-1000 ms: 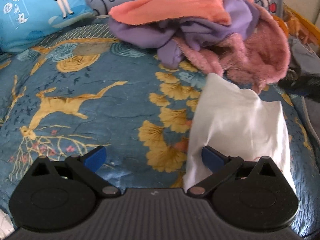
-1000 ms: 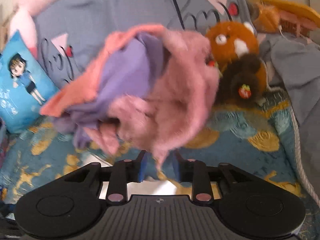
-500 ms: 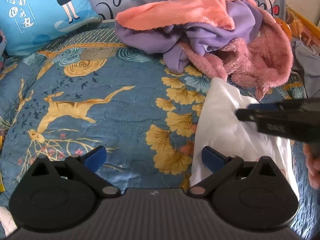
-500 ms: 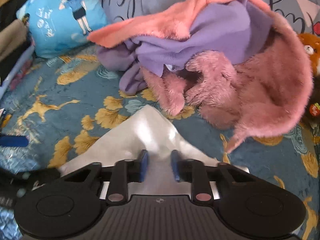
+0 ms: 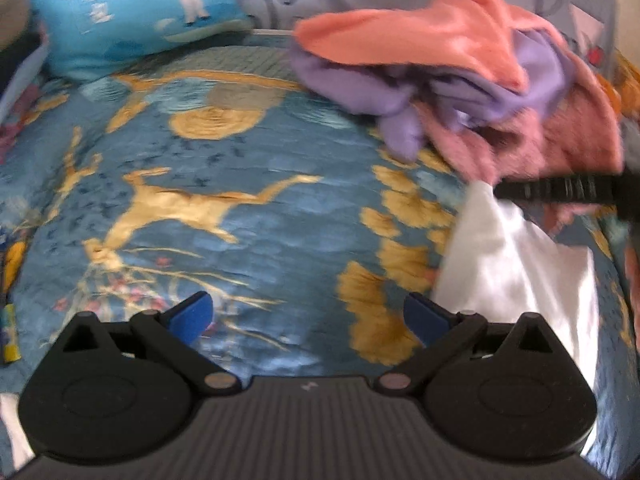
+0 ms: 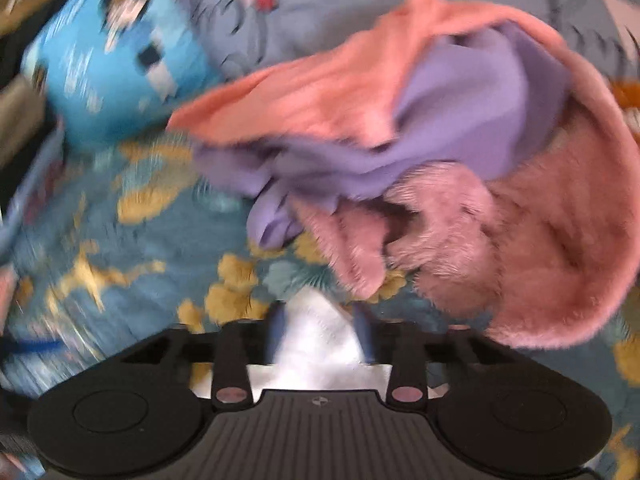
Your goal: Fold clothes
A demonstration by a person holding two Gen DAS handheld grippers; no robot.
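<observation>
- Left gripper [image 5: 308, 318]: black ribbed housing, two round black discs, angular linkage arms with silvery pivot pins, blue fingertip pads [image 5: 191, 315].
- Right gripper [image 6: 320, 334]: same black ribbed build, pinkish pivot pins, blurred blue pads; small round mark at twelve o'clock on housing.

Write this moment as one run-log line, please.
task: fold clothes | left tool: open, empty | right tool: jaws just opening, astride white cloth corner | pile: unfolded

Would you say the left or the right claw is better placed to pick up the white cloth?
Right. The right claw has just been opening around the white cloth's peak; the left claw hangs open over bare bedspread beside it.
</observation>
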